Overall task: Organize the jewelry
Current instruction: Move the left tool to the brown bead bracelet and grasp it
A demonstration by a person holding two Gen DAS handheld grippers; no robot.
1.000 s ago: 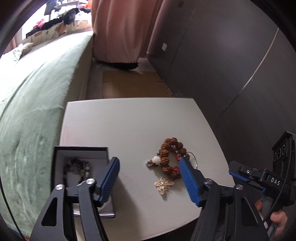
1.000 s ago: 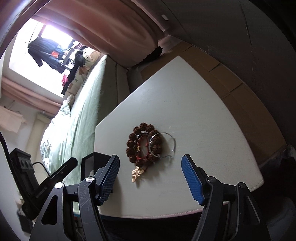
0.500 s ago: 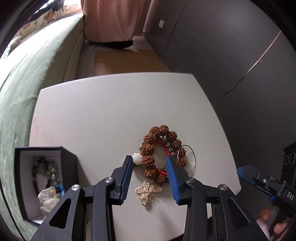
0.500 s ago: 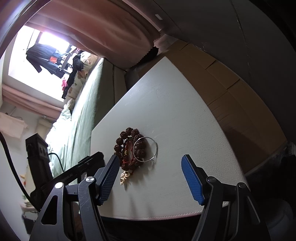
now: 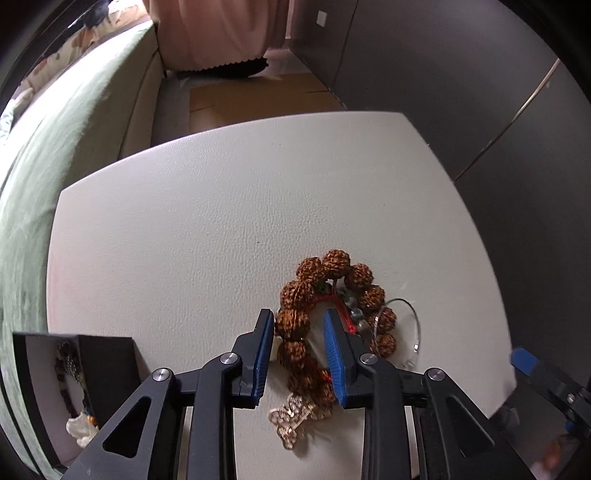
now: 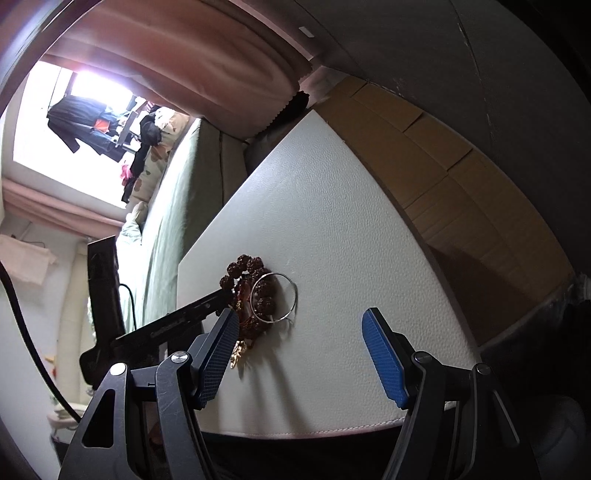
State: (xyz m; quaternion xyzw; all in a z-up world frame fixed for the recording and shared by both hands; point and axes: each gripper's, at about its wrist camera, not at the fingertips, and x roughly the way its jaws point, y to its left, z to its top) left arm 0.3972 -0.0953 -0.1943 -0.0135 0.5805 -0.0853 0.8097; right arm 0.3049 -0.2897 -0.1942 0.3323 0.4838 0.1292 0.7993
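Observation:
A brown bead bracelet [image 5: 332, 273] with a red cord lies on the white table [image 5: 221, 221]. A thin silver hoop [image 5: 415, 325] lies beside it and a gold butterfly brooch [image 5: 291, 417] lies in front. My left gripper [image 5: 298, 332] is down over the bracelet's near-left side, its blue pads narrowly apart around the beads. The bracelet [image 6: 245, 273], hoop [image 6: 273, 297] and brooch [image 6: 238, 354] also show in the right wrist view. My right gripper [image 6: 299, 354] is open and empty above the table's near edge.
An open black jewelry box [image 5: 107, 373] with pieces inside stands at the table's near-left corner. A green sofa [image 5: 55, 155] runs along the left. A dark wall [image 5: 480, 92] is at the right, with pink curtains [image 5: 221, 33] behind.
My left gripper moved forward and down onto the bracelet, and its jaws narrowed from wide open to close around the beads. My right gripper shifted slightly and stayed open.

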